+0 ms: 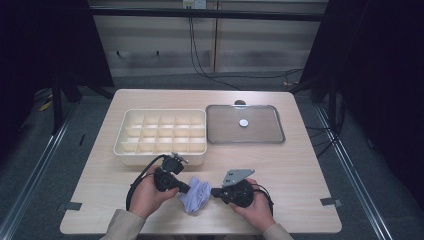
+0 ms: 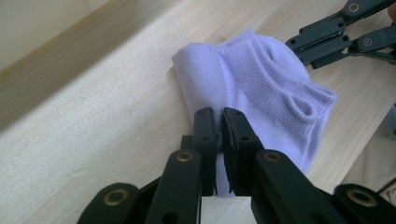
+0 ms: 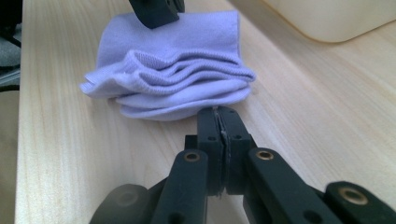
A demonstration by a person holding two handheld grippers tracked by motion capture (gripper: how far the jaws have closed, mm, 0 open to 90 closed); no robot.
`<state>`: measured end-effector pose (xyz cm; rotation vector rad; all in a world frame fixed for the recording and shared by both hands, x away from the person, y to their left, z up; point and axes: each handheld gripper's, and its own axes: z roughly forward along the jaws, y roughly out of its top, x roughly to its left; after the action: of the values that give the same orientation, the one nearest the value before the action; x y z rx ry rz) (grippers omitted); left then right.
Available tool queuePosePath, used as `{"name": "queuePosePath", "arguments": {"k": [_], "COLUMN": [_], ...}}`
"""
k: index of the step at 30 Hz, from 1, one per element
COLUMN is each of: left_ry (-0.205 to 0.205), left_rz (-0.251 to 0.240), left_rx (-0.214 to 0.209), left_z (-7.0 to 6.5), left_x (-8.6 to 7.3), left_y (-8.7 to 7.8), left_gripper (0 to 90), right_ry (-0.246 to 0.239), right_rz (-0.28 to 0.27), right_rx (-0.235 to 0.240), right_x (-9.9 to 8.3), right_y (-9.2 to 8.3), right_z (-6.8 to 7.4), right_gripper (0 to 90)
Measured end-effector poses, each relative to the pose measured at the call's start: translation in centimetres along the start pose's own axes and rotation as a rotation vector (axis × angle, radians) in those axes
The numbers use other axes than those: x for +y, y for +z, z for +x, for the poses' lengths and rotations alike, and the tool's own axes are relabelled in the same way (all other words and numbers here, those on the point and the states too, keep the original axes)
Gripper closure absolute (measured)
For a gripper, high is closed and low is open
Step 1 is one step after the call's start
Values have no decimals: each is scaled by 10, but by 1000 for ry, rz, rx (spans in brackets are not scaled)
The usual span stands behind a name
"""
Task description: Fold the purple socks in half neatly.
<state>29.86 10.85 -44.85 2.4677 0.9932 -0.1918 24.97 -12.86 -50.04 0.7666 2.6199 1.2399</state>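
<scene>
While the lavender sock (image 1: 196,195) lies folded on the worktop (image 1: 280,170) between the two hands, near the front edge and in front of the cream divider box (image 1: 162,131), the step in hand looks like folding or bundling it, and doing that well means keeping each grip on the cloth only, lifting a little so the layers do not drag on the wood. The left gripper (image 2: 218,122) has its fingers nearly together, pinching the smooth folded edge of the sock; a thin fold of cloth sits between the pads, so the hold seems shallow and could slip if pulled hard. The right gripper (image 3: 219,122) has its fingers fully shut with nothing seen between them; their tips rest just beside the sock's near side, under the ribbed cuff layers, touching or almost touching, I cannot tell which. To take a share of the fold, that gripper would need to part its fingers and move in over the cuff. Farther back, the metal tray (image 1: 215,137) sits well apart.
</scene>
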Motion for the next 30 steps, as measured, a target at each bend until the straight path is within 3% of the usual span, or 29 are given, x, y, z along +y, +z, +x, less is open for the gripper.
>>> {"name": "queuePosePath", "arguments": {"k": [10,18,30], "left_ry": [20,33,35], "left_rz": [11,-13,0], "left_rx": [1,-9,1], "left_z": [-8,-15,-11], "left_x": [5,8,7], "left_y": [-5,-7,-8], "left_gripper": [839,839,840], "right_ry": [-19,-22,-22], "right_rz": [5,23,29], "right_rx": [15,22,27], "right_x": [2,2,1], "right_y": [2,6,8], "right_z": [5,6,6], "right_gripper": [888,888,891]}}
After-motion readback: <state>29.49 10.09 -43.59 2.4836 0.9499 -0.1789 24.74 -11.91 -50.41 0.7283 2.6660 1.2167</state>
